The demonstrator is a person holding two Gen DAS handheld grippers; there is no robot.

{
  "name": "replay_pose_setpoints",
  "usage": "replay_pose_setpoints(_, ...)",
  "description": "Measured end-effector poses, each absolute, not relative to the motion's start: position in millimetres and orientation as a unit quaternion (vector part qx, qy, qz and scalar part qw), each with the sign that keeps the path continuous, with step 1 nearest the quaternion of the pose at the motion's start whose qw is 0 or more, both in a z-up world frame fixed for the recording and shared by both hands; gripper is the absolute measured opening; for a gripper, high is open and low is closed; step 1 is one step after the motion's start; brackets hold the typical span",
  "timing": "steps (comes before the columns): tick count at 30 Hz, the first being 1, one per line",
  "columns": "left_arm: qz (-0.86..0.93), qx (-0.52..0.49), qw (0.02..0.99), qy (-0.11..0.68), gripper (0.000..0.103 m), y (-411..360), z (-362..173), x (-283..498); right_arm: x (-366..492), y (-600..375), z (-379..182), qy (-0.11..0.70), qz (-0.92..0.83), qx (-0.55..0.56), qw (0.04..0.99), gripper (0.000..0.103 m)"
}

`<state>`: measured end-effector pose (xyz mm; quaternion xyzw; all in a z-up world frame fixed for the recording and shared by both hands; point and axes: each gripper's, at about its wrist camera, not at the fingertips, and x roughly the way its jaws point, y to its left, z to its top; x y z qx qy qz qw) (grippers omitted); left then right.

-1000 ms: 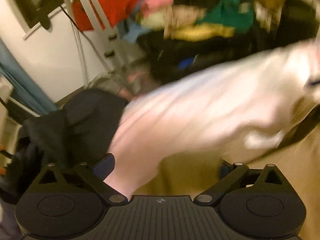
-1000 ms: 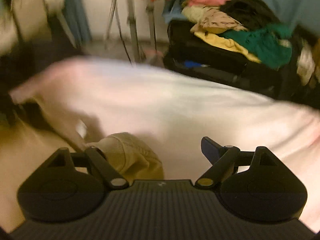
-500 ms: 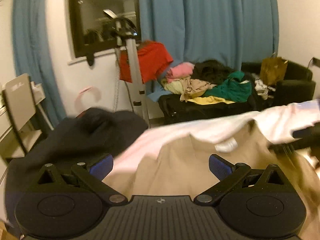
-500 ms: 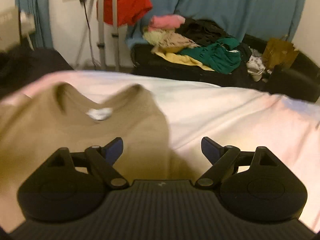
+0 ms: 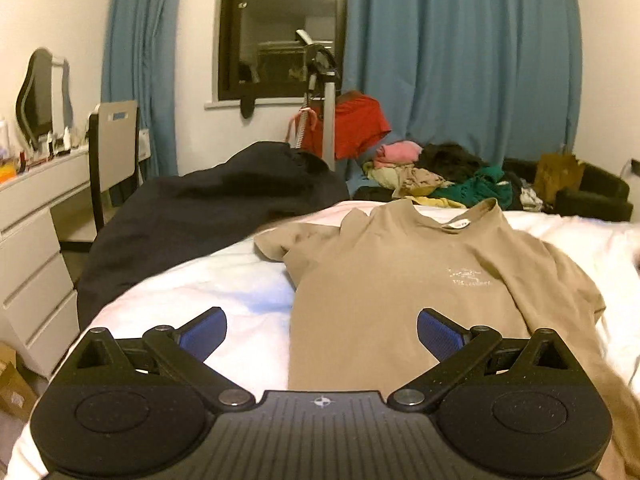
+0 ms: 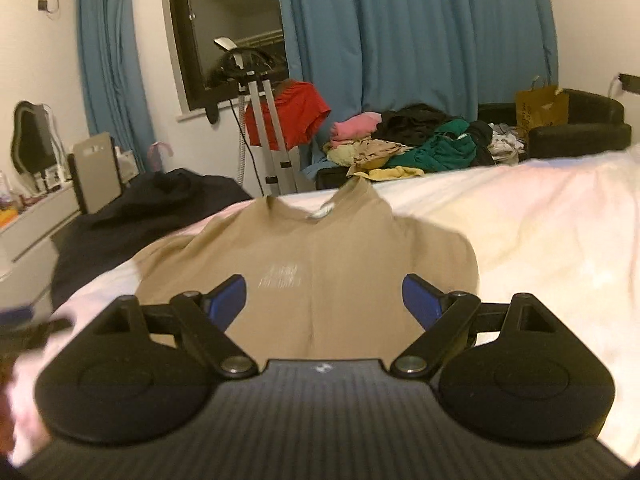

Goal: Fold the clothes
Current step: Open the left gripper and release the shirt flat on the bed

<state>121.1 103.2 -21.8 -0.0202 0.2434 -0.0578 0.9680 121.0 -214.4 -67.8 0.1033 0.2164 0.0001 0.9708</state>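
A tan T-shirt [image 5: 400,280] lies spread face up on the white bed [image 5: 224,280], collar away from me, small white print on its chest. My left gripper [image 5: 320,332] hovers open over the shirt's lower left edge, holding nothing. In the right wrist view the same T-shirt [image 6: 320,248] lies straight ahead. There my right gripper [image 6: 324,300] is open above the shirt's lower middle, nothing between its blue pads. The hem is hidden under both gripper bodies.
A dark garment [image 5: 208,216] is heaped on the bed's left side. A pile of mixed clothes [image 5: 440,180] sits beyond the bed, beside a stand with a red shirt [image 5: 356,124]. White drawers [image 5: 28,264] and a chair [image 5: 116,144] stand at left.
Both grippers have let the T-shirt drop and pulled back; it now lies flat on the bed. The views have steadied from blurred swinging to level.
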Motion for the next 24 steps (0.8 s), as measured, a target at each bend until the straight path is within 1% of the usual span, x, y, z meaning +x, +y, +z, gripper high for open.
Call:
replay_pose_setpoints(4,-0.058,-0.048,0.967,0.243,0.102,116,-21,105,88,-218,-81,0.220,0.006,0.130,0.967,0.086)
replay_pose_setpoints(6,-0.061,-0.054,0.966,0.245,0.102,115,-22,105,88,-219,-82,0.221,-0.001,0.126,0.967,0.086)
replay_pose_setpoints(11,-0.052,-0.028,0.968,0.245,0.102,101,-32,110,96,-219,-88,0.189,-0.019,0.120,0.974,0.086)
replay_pose_setpoints(13,-0.056,-0.030,0.967,0.248,0.102,96,-35,112,98,-221,-94,0.193,-0.019,0.126,0.973,0.086)
replay_pose_setpoints(19,-0.069,-0.047,0.961,0.263,0.102,89,-44,118,101,-223,-102,0.192,-0.026,0.130,0.972,0.086)
replay_pose_setpoints(24,-0.070,-0.087,0.951,0.289,0.102,94,-55,129,107,-229,-110,0.202,-0.031,0.150,0.967,0.086)
